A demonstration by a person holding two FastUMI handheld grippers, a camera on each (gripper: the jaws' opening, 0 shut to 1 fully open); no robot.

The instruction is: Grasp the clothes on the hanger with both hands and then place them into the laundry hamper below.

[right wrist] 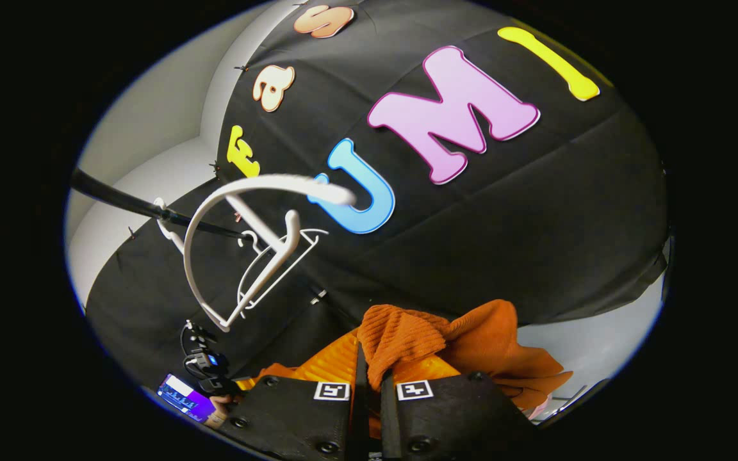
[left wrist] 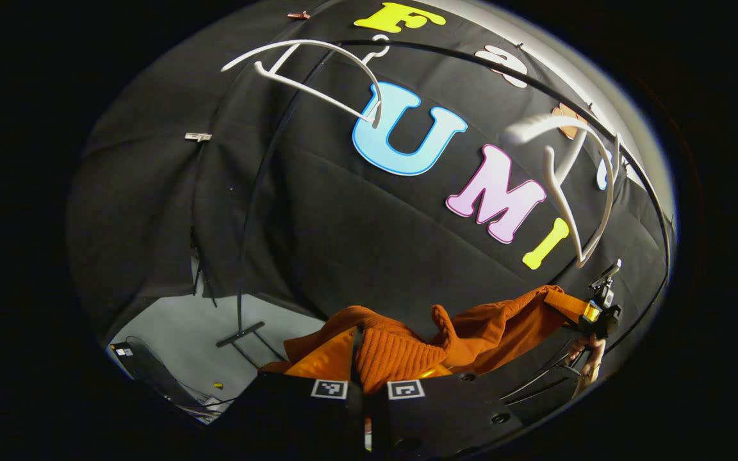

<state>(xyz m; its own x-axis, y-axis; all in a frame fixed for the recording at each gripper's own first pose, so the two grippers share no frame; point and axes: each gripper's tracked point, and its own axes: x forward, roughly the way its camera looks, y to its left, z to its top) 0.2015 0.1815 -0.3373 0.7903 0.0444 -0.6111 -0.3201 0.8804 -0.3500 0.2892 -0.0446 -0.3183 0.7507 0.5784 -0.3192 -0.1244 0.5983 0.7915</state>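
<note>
Below the bare white hangers (left wrist: 318,70), the left gripper (left wrist: 367,384) and right gripper (right wrist: 369,384) each pinch the orange knit sweater (left wrist: 401,352) between closed jaws.

White hangers (left wrist: 318,77) and black rail (left wrist: 471,57) hang overhead; space beneath lies open.

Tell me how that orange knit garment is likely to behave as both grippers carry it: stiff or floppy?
Probably floppy: the orange knit garment sags and bunches between the left gripper and right gripper. Its ribbed texture suggests it won't slip easily. Loose folds may trail and snag the white hangers.
</note>
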